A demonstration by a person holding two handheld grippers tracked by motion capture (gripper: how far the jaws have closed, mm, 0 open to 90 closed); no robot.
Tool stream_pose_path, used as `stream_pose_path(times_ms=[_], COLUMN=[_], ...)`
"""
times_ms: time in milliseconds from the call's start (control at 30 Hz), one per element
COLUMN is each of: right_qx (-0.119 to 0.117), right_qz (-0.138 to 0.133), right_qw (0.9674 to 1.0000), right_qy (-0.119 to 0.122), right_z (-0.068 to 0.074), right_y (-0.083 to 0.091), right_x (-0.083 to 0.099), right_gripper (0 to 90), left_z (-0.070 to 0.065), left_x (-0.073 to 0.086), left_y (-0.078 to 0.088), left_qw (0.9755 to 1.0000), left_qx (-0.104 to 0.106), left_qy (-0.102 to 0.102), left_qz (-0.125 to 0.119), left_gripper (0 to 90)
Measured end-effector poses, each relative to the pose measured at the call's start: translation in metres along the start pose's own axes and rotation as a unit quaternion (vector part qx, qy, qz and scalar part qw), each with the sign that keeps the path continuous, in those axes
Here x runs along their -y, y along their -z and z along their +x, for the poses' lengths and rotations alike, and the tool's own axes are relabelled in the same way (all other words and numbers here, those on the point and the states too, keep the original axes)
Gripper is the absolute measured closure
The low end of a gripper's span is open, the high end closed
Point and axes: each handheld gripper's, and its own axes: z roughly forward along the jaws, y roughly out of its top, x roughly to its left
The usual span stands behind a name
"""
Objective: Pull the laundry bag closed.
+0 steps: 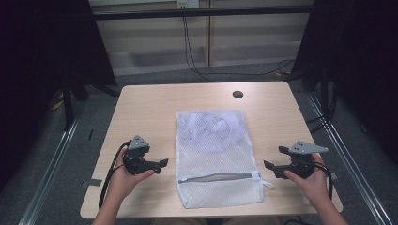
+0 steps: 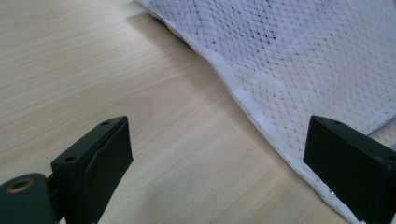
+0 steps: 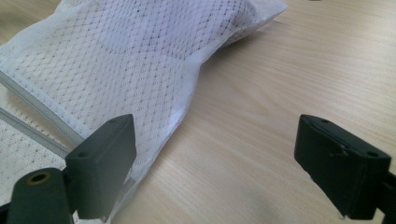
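Low in the frame, the left hand-held gripper (image 1: 162,163) and right hand-held gripper (image 1: 273,161) flank the mesh bag (image 1: 217,157), both with jaws apart and empty. The bag's long axis runs up-frame along the surface (image 1: 141,112), roughly equidistant from each.

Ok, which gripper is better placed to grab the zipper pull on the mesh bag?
Probably the right gripper: the zipper pull sits at the mesh bag's right end, just beside its open jaws. The left gripper, also open, is across the bag.
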Motion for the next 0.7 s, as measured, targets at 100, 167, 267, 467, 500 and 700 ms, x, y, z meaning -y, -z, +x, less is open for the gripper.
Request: stream_pose_path(times_ms=[100,167,267,467,500,700], right_qx=[-0.001,0.0,0.0,-0.002,-0.003,-0.007], right_qz=[0.0,0.0,-0.001,0.002,0.001,-0.003], right_qw=[1.0,1.0,1.0,0.9999,0.9999,0.9999], right_qy=[-0.001,0.004,0.008,0.015,0.015,0.014], right_z=[-0.0003,-0.0006,0.0001,0.0027,0.003,0.0051], right_y=[-0.0004,-0.0012,-0.0022,-0.0052,-0.0054,-0.005], right_x=[-0.0001,-0.0003,-0.0018,-0.0042,-0.0044,-0.0065], right_gripper=[12.9,13.0,13.0,13.0,13.0,14.0], left_z=[-0.0005,-0.0014,-0.0017,-0.0026,-0.0029,-0.0036], left_x=[0.0002,0.0008,0.0013,0.0017,0.0019,0.0017], left_y=[0.0,0.0001,0.0,0.0006,0.0012,0.0024], left_qw=[1.0,1.0,1.0,0.9999,0.9999,0.9999], left_qx=[0.001,0.001,0.003,0.009,0.008,0.007], left_qy=[0.002,0.001,0.002,0.009,0.009,0.011], left_qz=[-0.002,0.002,0.004,0.006,0.008,0.007], left_gripper=[7.5,7.5,7.5,7.5,7.5,7.5])
